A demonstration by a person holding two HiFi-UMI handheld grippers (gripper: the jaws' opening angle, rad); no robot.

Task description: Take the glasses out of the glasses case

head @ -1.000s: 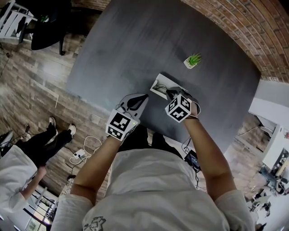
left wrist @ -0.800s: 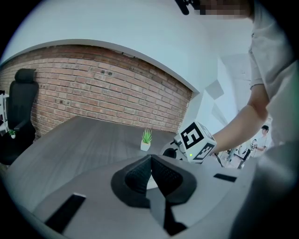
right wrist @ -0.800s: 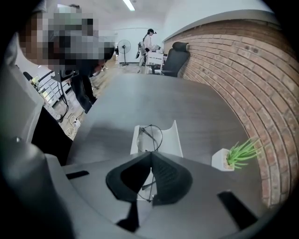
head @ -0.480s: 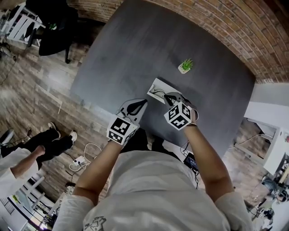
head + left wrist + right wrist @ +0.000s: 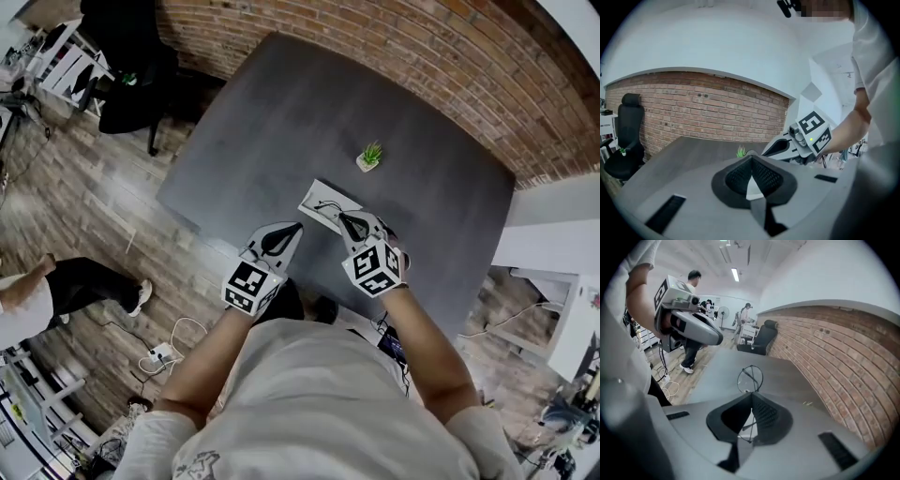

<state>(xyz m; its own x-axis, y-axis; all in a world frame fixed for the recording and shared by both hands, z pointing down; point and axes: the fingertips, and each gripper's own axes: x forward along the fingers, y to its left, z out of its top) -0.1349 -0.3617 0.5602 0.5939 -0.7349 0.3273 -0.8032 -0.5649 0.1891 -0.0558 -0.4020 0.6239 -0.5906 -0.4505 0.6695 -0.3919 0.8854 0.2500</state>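
The white glasses case lies open on the dark grey table, just beyond my grippers. My right gripper is shut on the thin black wire-framed glasses. One round lens stands up past its tips and the rest of the frame runs down between the pads. The glasses hang in the air above the near end of the case. My left gripper is shut with nothing in it, to the left of the right one and off the case.
A small green plant in a white pot stands beyond the case. A brick wall borders the table's far side. A black office chair is at the far left. A person sits on the floor side at left, near cables.
Both grippers have risen from the table. The right one has lifted the glasses up off the case and drawn back toward me. The left one stays shut.
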